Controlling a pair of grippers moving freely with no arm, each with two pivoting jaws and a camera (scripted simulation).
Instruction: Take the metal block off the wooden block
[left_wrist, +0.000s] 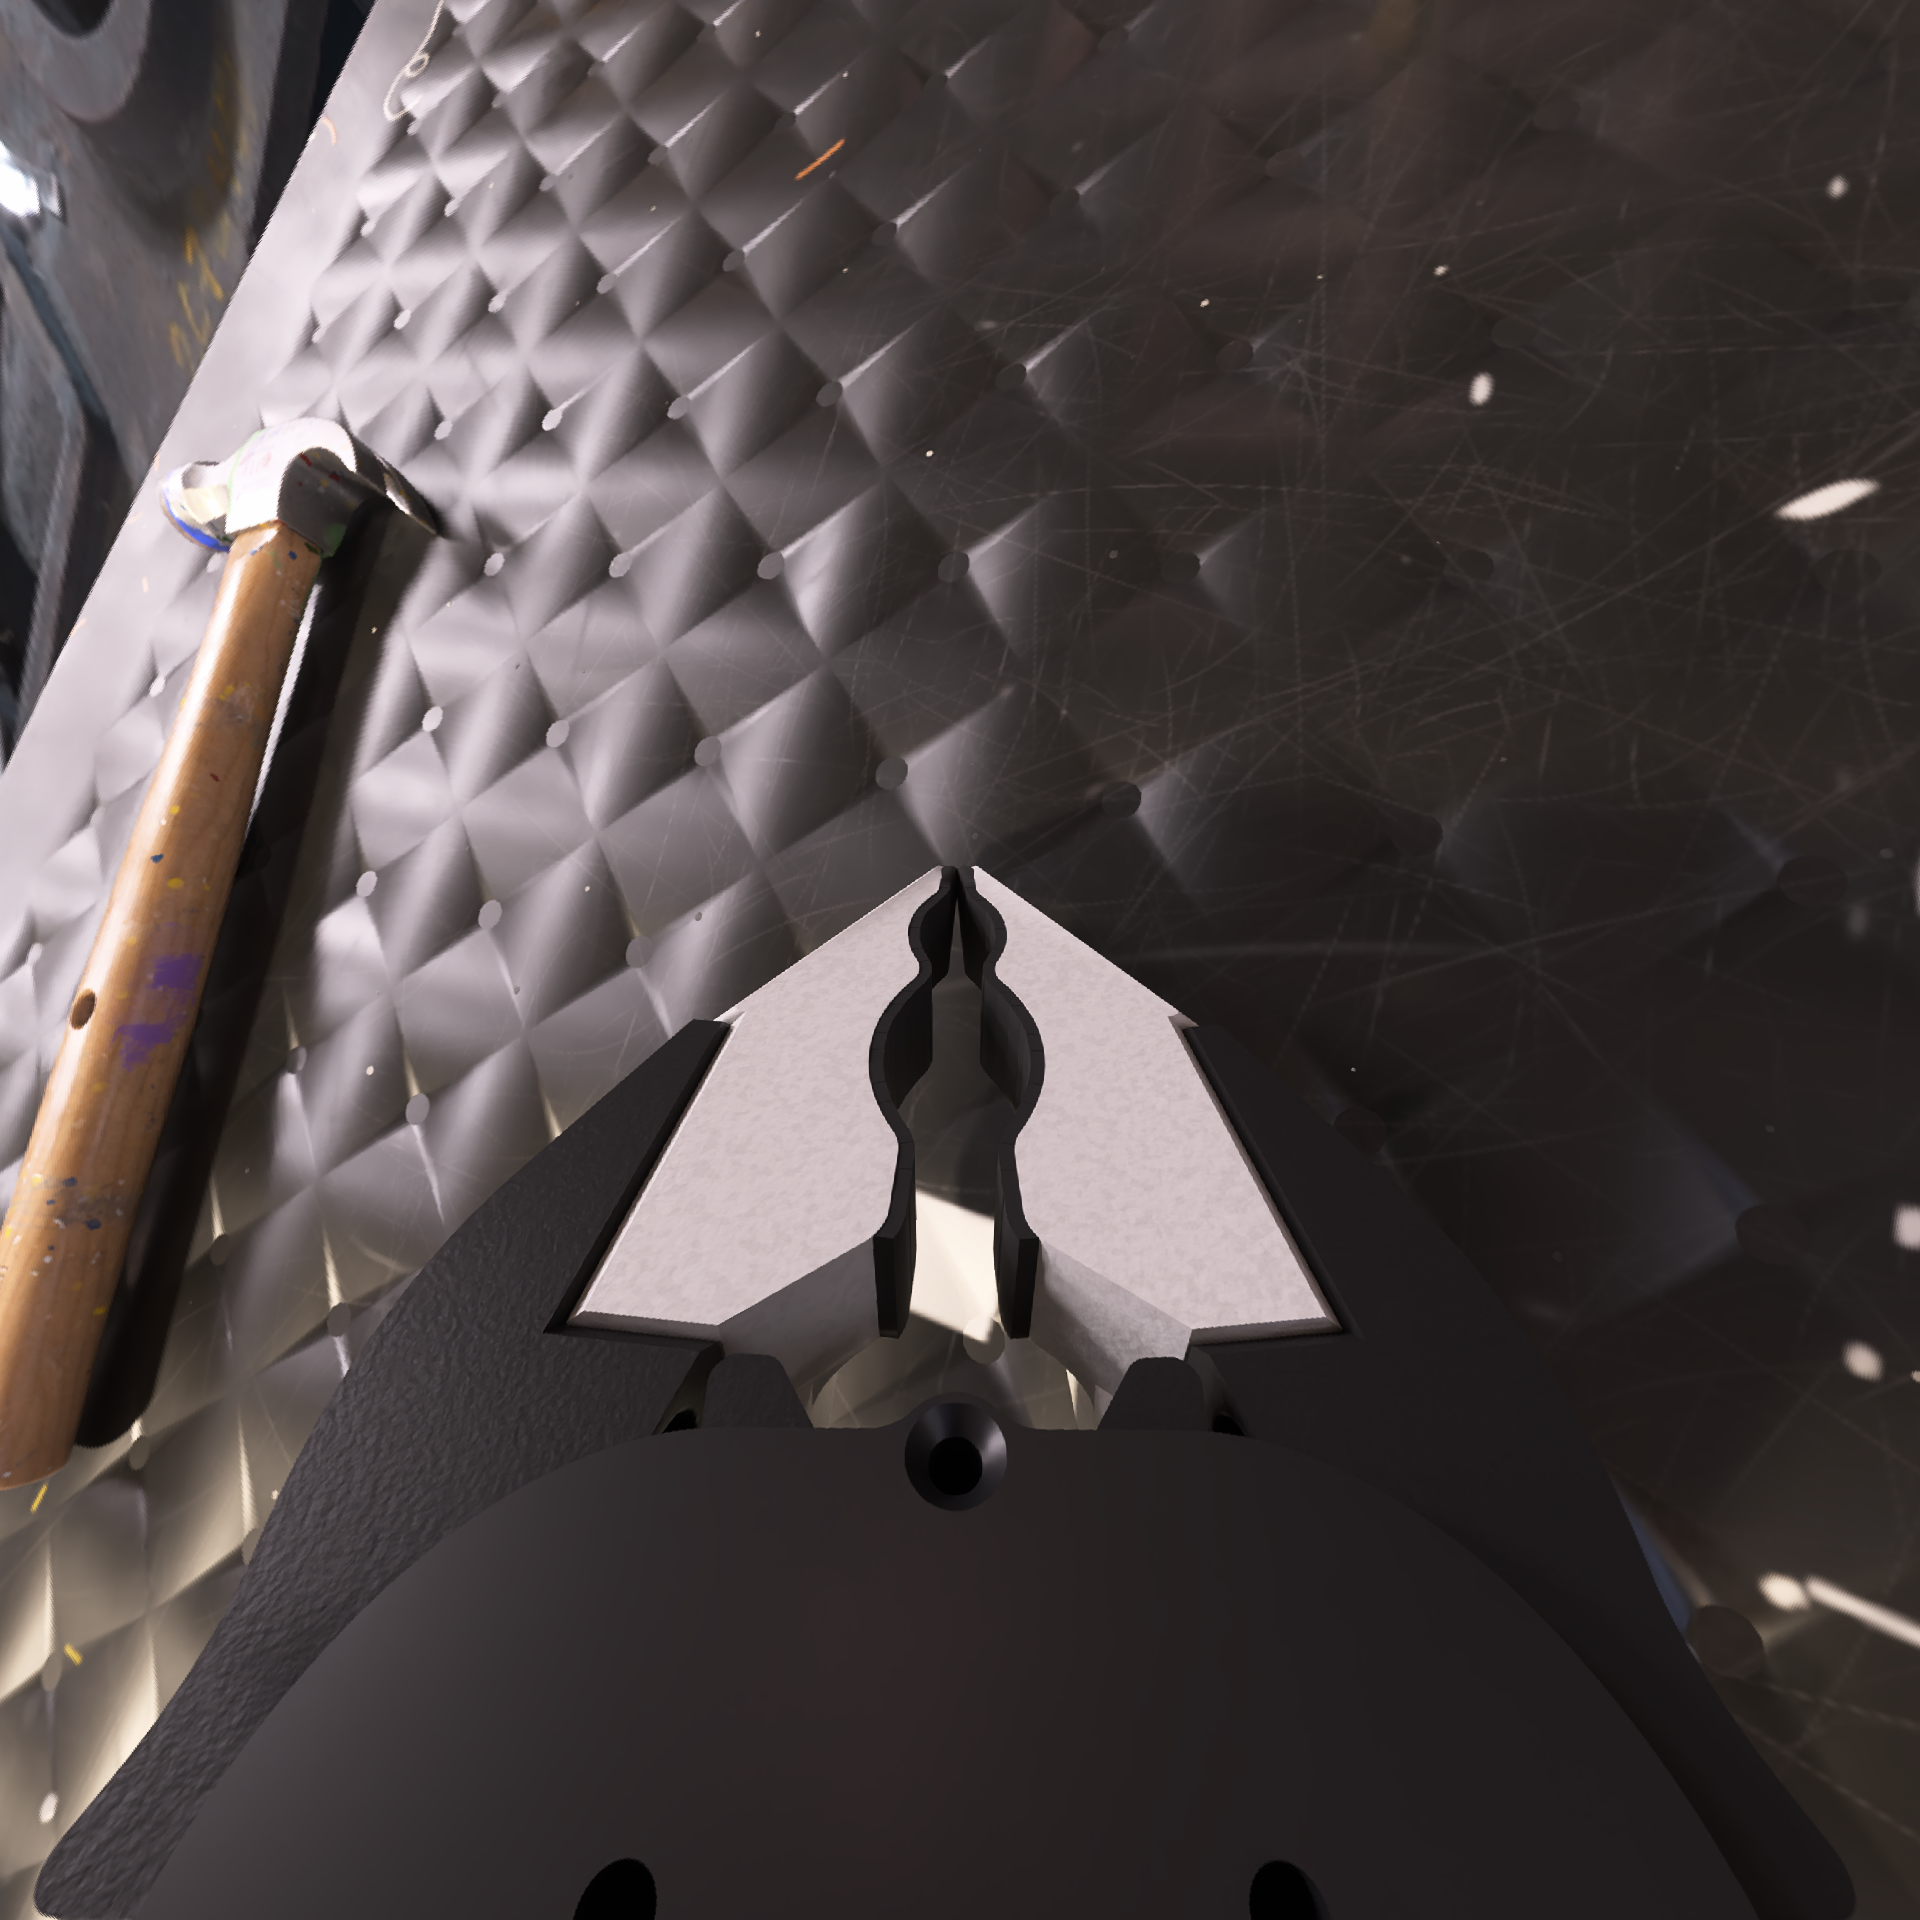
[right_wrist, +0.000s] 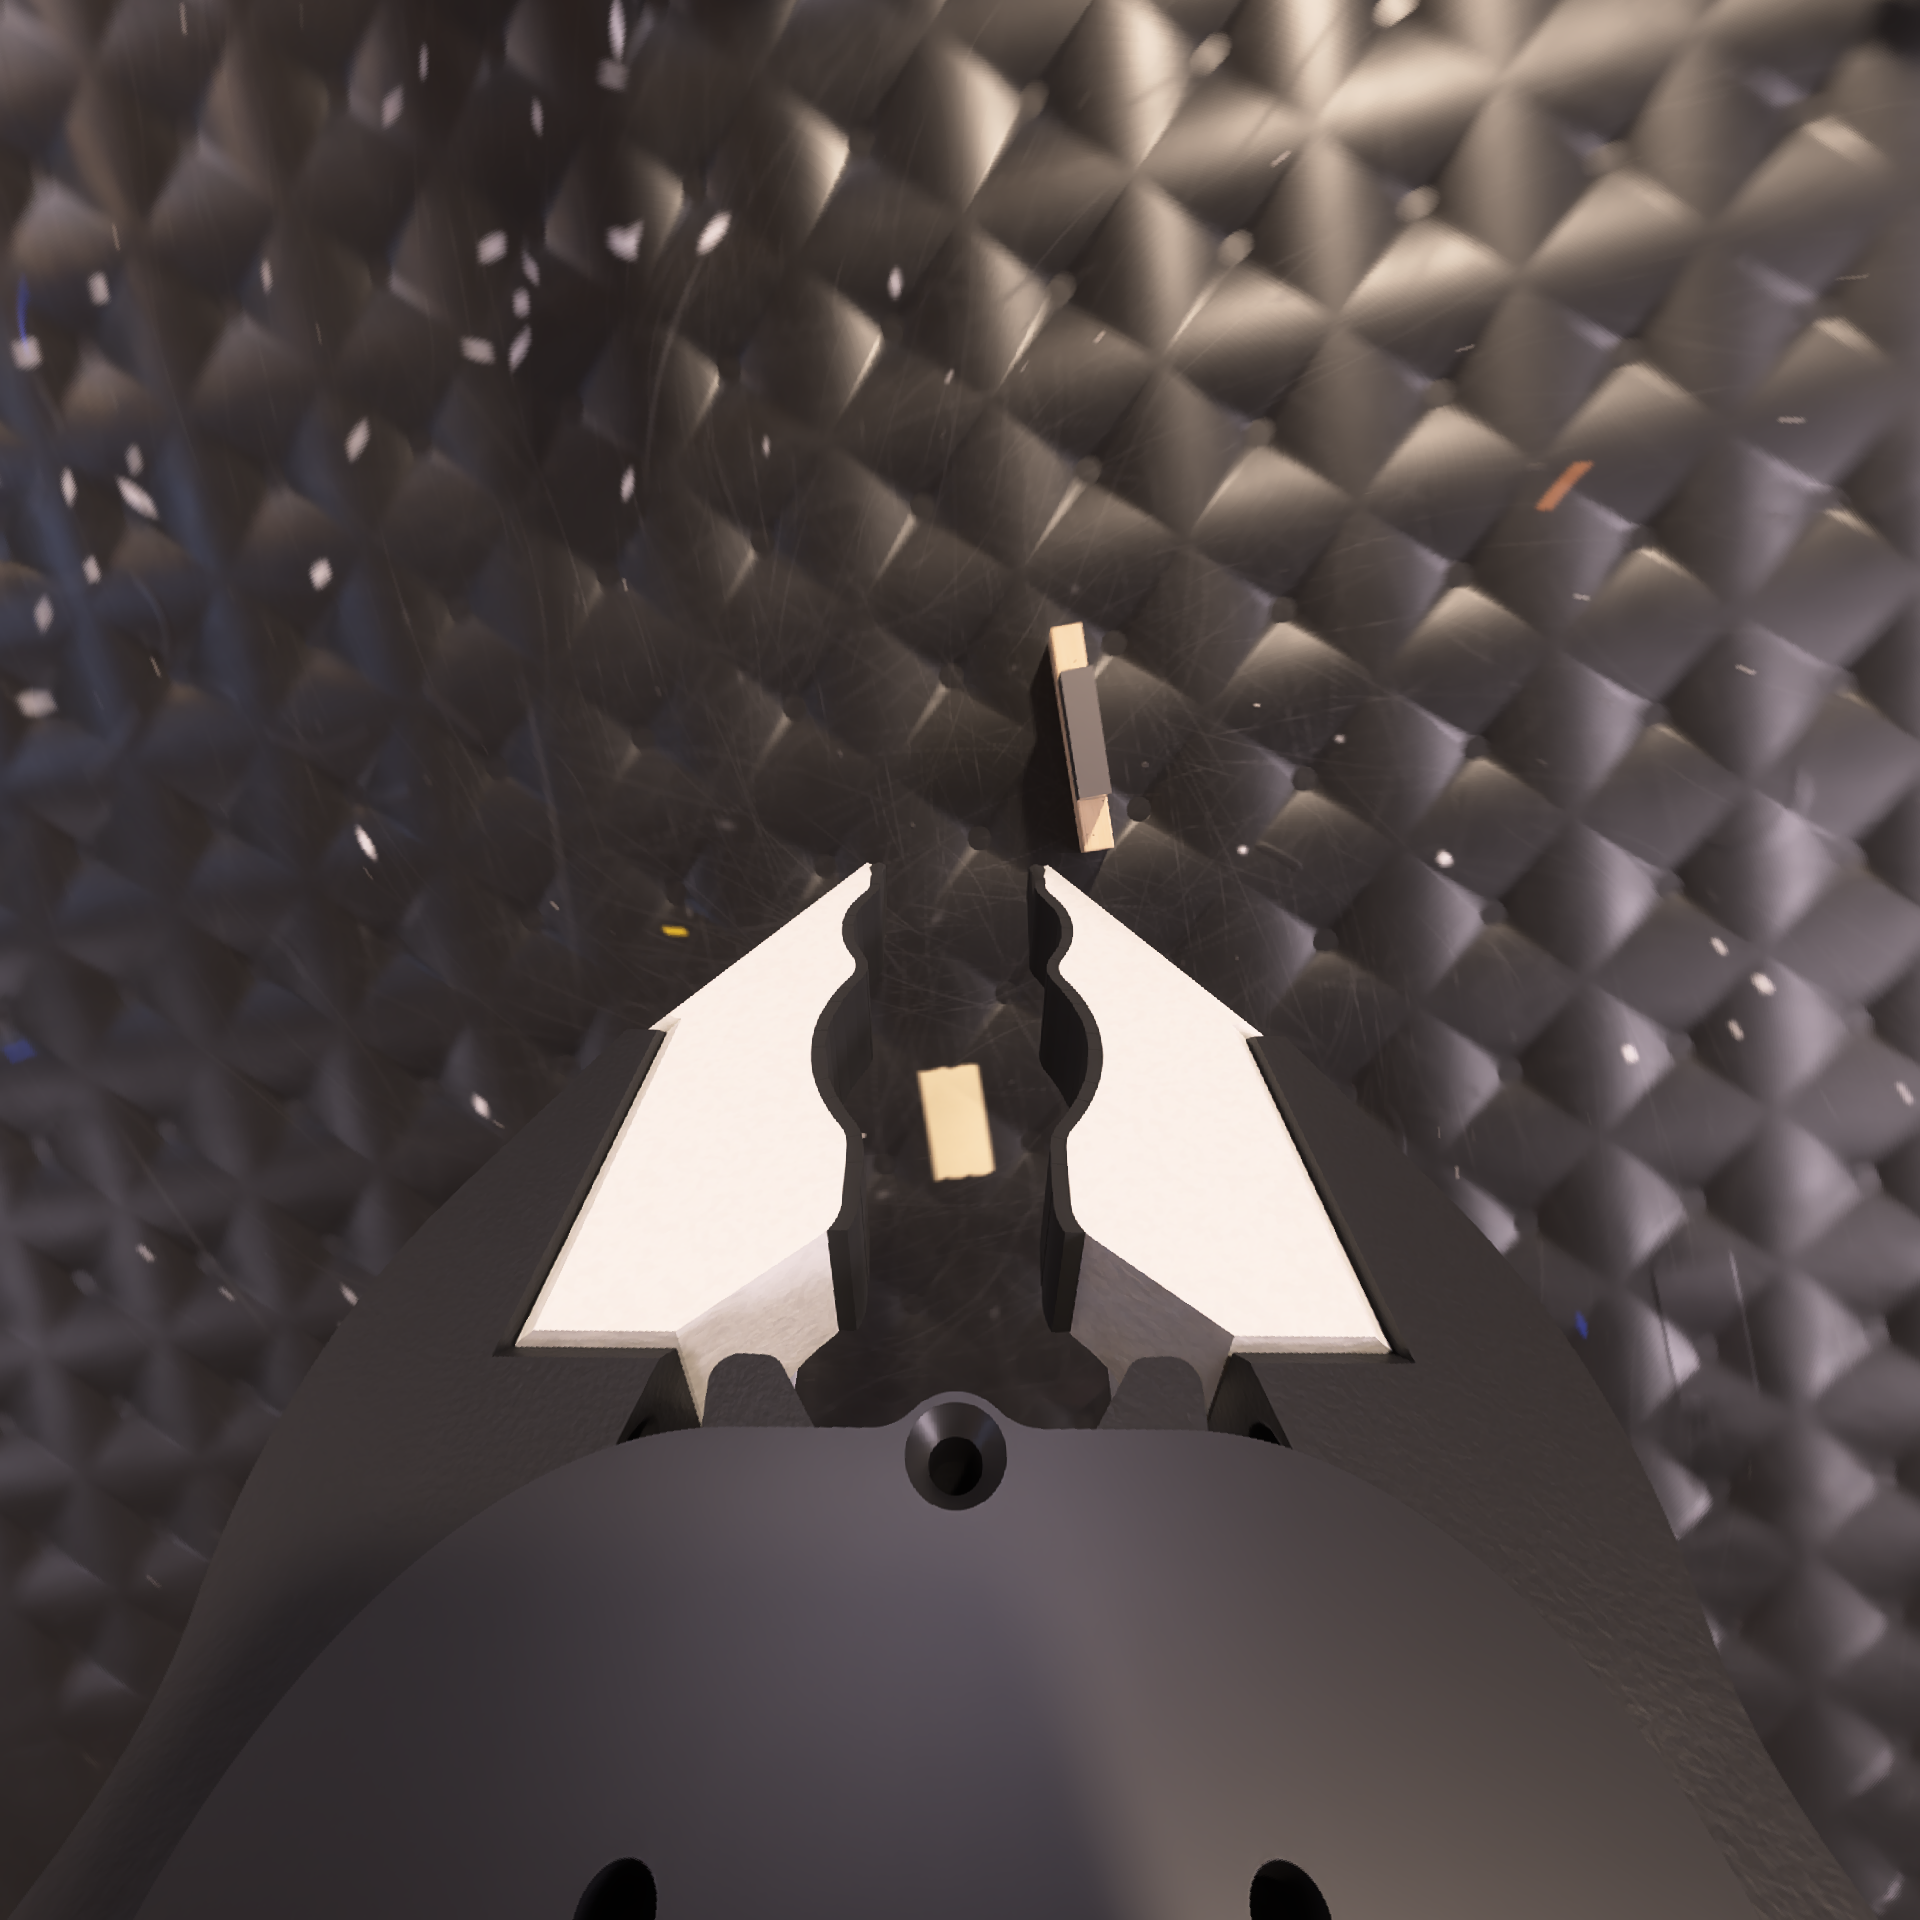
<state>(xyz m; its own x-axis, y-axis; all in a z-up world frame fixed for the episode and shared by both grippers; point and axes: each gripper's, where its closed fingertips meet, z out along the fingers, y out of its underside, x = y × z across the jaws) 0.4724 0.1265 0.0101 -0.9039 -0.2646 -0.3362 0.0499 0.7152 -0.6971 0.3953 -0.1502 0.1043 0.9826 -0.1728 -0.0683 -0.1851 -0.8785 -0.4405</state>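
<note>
In the right wrist view a thin tan wooden block (right_wrist: 1093, 823) lies on the patterned metal table. A dark grey metal block (right_wrist: 1086, 732) sits on its middle, so only the wooden ends show. My right gripper (right_wrist: 954, 871) is open and empty, and the stacked blocks lie just beyond and slightly right of its right fingertip (right_wrist: 1042, 881). My left gripper (left_wrist: 961, 873) is shut and empty over the table. The blocks are not in the left wrist view.
A second small tan block (right_wrist: 956, 1124) shows in the gap between the right fingers, touching neither. A hammer (left_wrist: 156, 914) with a wooden handle lies near the table's left edge (left_wrist: 208, 416). The table (right_wrist: 1455, 520) is shiny with a diamond pattern.
</note>
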